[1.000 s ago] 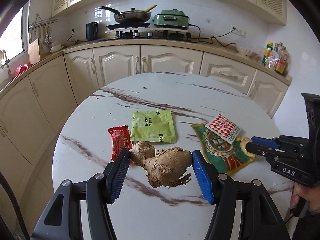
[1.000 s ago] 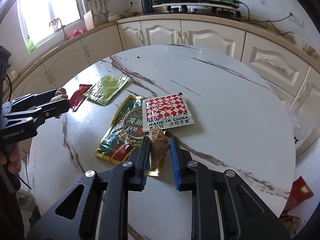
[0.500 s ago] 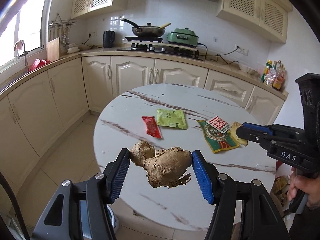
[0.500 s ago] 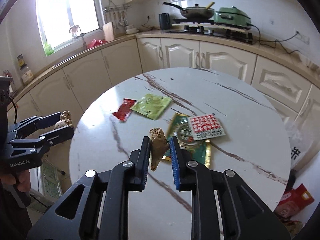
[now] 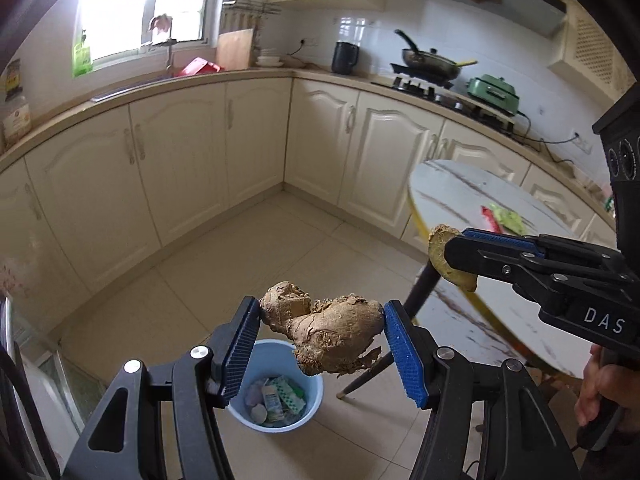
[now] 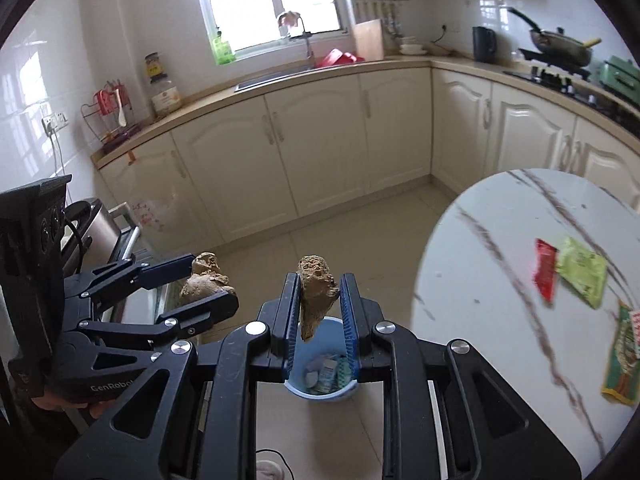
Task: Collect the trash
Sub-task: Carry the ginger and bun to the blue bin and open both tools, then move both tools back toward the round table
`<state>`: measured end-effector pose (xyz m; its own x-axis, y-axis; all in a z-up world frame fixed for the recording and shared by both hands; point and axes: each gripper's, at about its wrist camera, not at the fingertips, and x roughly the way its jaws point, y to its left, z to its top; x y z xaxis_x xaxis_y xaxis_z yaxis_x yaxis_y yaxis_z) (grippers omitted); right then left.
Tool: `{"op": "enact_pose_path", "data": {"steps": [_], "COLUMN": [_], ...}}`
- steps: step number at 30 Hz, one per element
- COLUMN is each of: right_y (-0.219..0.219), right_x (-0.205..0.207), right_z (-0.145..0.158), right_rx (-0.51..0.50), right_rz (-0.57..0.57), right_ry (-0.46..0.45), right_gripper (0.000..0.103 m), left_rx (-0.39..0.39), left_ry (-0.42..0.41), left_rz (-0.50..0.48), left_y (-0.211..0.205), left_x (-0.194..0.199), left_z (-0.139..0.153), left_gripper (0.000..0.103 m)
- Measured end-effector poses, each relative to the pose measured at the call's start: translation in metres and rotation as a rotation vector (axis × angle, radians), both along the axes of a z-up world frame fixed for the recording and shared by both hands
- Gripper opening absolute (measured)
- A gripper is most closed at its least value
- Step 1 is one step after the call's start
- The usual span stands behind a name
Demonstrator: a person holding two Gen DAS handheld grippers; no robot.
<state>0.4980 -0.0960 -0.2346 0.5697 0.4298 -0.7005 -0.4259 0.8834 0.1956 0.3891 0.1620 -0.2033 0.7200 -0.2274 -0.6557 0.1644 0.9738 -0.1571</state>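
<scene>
My left gripper (image 5: 322, 322) is shut on a large knobbly ginger root (image 5: 328, 332), held in the air above a light blue trash bin (image 5: 276, 392) that has several wrappers inside. My right gripper (image 6: 319, 300) is shut on a smaller ginger piece (image 6: 314, 292), also above the bin (image 6: 320, 372). In the left wrist view the right gripper (image 5: 448, 252) is to the right with its ginger piece (image 5: 446, 256). In the right wrist view the left gripper (image 6: 208, 280) is to the left with its ginger root (image 6: 204, 276).
The round marble table (image 6: 500, 280) stands to the right with a red wrapper (image 6: 546, 270), a green packet (image 6: 582, 272) and a green-gold bag (image 6: 622, 356) on it. Cream cabinets (image 5: 200, 160) line the walls. A table leg (image 5: 384, 360) stands next to the bin.
Both grippers have swung left, away from the table and out over the floor, carrying their ginger pieces. The blue bin has come into view below them.
</scene>
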Motion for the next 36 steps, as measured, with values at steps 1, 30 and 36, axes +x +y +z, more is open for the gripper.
{"op": "enact_pose_path", "data": {"steps": [1, 30, 36], "right_y": [0.013, 0.085, 0.071], "right_x": [0.008, 0.112, 0.089], "right_z": [-0.009, -0.166, -0.124], "right_rx": [0.003, -0.048, -0.087], "right_rz": [0.019, 0.028, -0.02], "right_ry": [0.016, 0.265, 0.195], "right_gripper": [0.02, 0.041, 0.055], "left_rx": [-0.001, 0.03, 0.028], "left_ry": [0.019, 0.245, 0.218], "left_rz": [0.013, 0.148, 0.171], "left_y": [0.008, 0.088, 0.048], "left_x": [0.001, 0.043, 0.035], "left_z": [-0.007, -0.113, -0.078], "left_gripper": [0.059, 0.08, 0.082]}}
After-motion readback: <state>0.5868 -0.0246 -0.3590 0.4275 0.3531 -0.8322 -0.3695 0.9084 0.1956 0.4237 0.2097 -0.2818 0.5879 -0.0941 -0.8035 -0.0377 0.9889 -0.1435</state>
